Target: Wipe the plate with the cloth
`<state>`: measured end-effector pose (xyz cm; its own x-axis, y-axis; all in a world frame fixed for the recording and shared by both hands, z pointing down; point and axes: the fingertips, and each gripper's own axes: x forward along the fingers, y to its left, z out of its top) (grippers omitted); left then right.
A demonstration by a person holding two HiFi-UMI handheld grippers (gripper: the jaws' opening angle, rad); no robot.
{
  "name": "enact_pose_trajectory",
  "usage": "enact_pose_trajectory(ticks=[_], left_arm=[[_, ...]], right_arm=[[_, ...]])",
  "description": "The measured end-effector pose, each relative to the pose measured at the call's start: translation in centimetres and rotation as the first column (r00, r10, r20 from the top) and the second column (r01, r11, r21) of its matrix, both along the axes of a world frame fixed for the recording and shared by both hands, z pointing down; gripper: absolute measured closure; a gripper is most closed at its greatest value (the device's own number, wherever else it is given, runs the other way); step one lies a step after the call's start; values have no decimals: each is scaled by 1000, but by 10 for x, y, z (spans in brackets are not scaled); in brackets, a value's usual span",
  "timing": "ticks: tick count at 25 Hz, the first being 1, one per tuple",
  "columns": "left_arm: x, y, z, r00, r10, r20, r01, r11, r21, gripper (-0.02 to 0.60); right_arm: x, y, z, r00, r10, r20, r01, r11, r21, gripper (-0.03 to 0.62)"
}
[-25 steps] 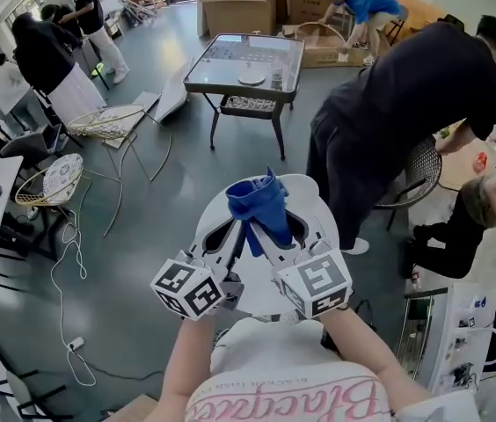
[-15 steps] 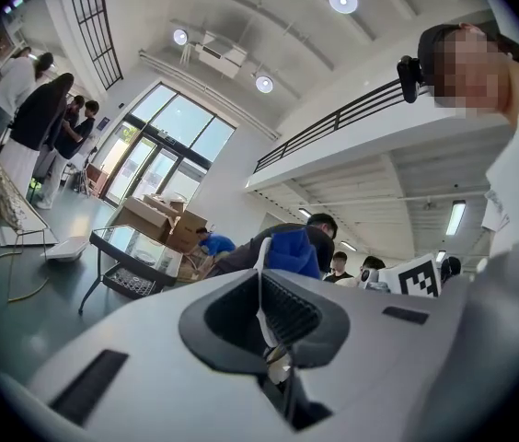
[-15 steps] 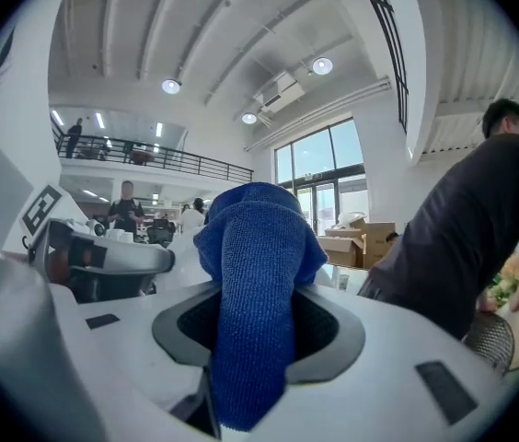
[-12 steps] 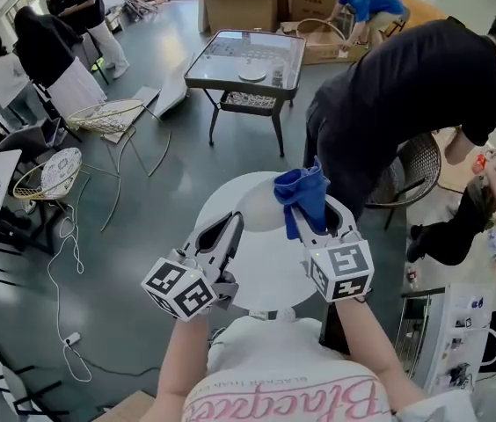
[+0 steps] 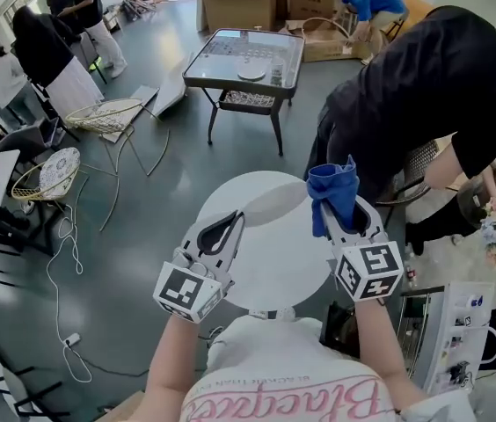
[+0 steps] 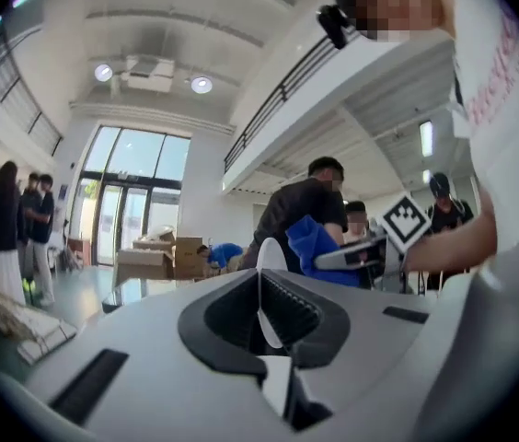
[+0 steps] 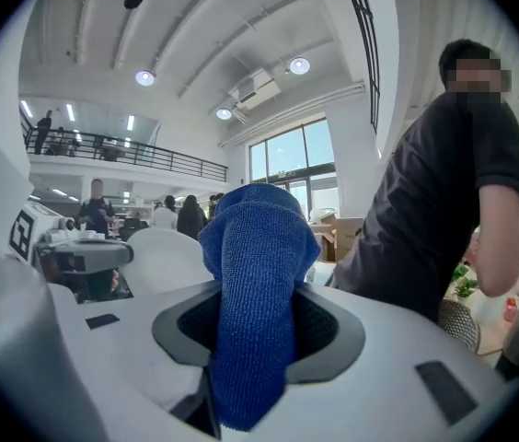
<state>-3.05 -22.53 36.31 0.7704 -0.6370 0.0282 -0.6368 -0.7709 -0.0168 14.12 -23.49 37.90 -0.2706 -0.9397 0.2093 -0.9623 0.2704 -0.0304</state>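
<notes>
My left gripper [image 5: 229, 225] is shut on the rim of a white plate [image 5: 270, 202], held on edge over a round white table [image 5: 274, 271]. In the left gripper view the plate [image 6: 270, 254] is a thin edge pinched between the jaws. A blue cloth [image 5: 334, 190] sticks up from my right gripper [image 5: 342, 211], which is shut on it, to the right of the plate and apart from it. The right gripper view has the cloth [image 7: 250, 311] filling the jaws, with the plate [image 7: 163, 256] and the left gripper [image 7: 80, 258] off to the left.
A person in black [image 5: 424, 86] bends over close on the right, beside a wire chair [image 5: 419, 170]. A dark glass table [image 5: 244, 60] stands ahead, wire chairs [image 5: 107, 121] to the left, cardboard boxes [image 5: 239, 3] at the back. Cables trail over the floor on the left.
The right gripper has carried the cloth off the plate and to the right. The left gripper has rolled in place, tipping the plate.
</notes>
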Motion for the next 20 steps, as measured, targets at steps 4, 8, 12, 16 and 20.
enact_pose_trajectory(ticks=[4,8,12,16,20], left_arm=[[5,9,-5,959,-8,283,-85,946,313,568],[18,27,-5,905,-76,418,-181,822,540,568],[27,38,1,822,-129,554,-328,689,646,567],[32,43,9,734,-204,648,-463,548,697,566],[37,52,13,679,-241,693,-561,439,702,566]], right_arm=[[-18,11,-31,983,-182,25,181,983,24,425],[-32,19,-57,937,-335,101,333,942,34,425],[-57,23,-79,878,-477,46,477,879,20,425],[-96,28,-78,784,-621,-27,618,784,-61,425],[-122,30,-58,712,-699,-75,683,713,-158,425]])
